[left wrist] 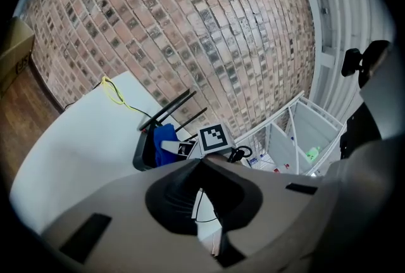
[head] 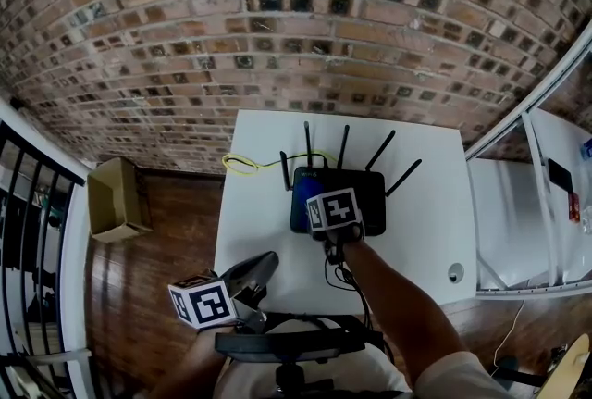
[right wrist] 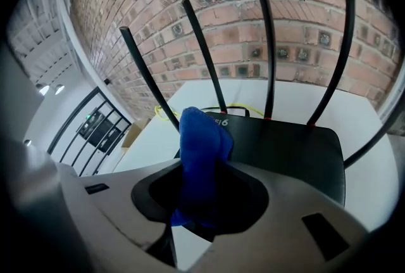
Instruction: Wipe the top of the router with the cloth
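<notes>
A black router [head: 359,193] with several upright antennas lies on the white table [head: 416,240], near its middle. My right gripper [head: 317,205] is shut on a blue cloth [head: 302,193] and holds it at the router's front left corner. In the right gripper view the cloth [right wrist: 199,145] stands bunched between the jaws of the right gripper [right wrist: 202,184], over the edge of the router [right wrist: 285,151]. My left gripper [head: 263,264] hovers off the table's near left edge. Its jaws [left wrist: 199,197] are together with nothing in them, and they look towards the router [left wrist: 144,151].
A yellow cable [head: 242,166] loops behind the router, and a black cord [head: 344,277] runs off the near edge. A cardboard box [head: 116,198] sits on the wooden floor at the left. A brick wall is behind. White shelving [head: 527,203] stands at the right.
</notes>
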A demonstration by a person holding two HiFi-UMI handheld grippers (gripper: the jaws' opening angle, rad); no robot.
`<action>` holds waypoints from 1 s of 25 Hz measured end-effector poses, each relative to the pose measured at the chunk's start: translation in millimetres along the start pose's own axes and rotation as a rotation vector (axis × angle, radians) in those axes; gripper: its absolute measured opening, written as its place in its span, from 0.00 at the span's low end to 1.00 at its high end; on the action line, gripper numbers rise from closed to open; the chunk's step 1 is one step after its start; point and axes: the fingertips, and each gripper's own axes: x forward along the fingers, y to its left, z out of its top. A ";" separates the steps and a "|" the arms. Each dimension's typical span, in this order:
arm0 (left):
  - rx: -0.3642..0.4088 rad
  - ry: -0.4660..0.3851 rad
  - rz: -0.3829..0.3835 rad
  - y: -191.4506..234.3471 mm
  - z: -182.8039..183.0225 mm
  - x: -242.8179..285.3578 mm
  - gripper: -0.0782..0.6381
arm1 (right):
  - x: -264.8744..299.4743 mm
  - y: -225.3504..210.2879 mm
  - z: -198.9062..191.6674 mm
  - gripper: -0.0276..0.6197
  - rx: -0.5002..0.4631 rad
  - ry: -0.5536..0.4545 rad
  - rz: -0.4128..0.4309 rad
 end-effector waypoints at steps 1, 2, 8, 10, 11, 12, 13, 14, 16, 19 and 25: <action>-0.001 0.000 0.002 -1.1 0.6 1.2 0.11 | -1.5 -4.0 -0.6 0.26 0.008 -0.003 -0.003; -0.003 0.001 0.003 -1.5 0.3 2.4 0.11 | -3.0 -8.3 -1.2 0.26 0.016 -0.006 -0.006; -0.013 0.022 -0.004 -2.5 -4.5 10.1 0.11 | -13.0 -38.0 -5.0 0.26 0.040 -0.020 -0.047; -0.016 0.026 -0.007 -2.3 -4.8 11.9 0.11 | -16.9 -48.7 -7.4 0.26 0.044 -0.023 -0.065; -0.018 0.029 -0.008 -1.1 -5.6 12.8 0.11 | -19.0 -54.4 -8.7 0.26 0.045 -0.024 -0.077; -0.017 0.033 -0.008 0.6 -6.5 13.7 0.11 | -21.2 -60.4 -9.9 0.26 0.045 -0.025 -0.089; -0.014 0.037 -0.007 1.7 -7.2 14.7 0.11 | -23.7 -66.4 -11.1 0.26 0.046 -0.025 -0.102; -0.012 0.040 -0.005 1.6 -7.3 15.6 0.11 | -26.3 -72.2 -12.2 0.26 0.048 -0.024 -0.114; -0.013 0.045 -0.007 -2.3 -6.7 18.3 0.11 | -31.5 -83.0 -14.9 0.26 0.055 -0.023 -0.135; -0.012 0.056 -0.017 -6.5 -8.5 23.0 0.11 | -38.8 -98.8 -19.8 0.26 0.067 -0.024 -0.166; -0.009 0.078 -0.029 -9.6 -14.2 30.4 0.11 | -55.1 -133.5 -30.8 0.26 0.072 -0.022 -0.256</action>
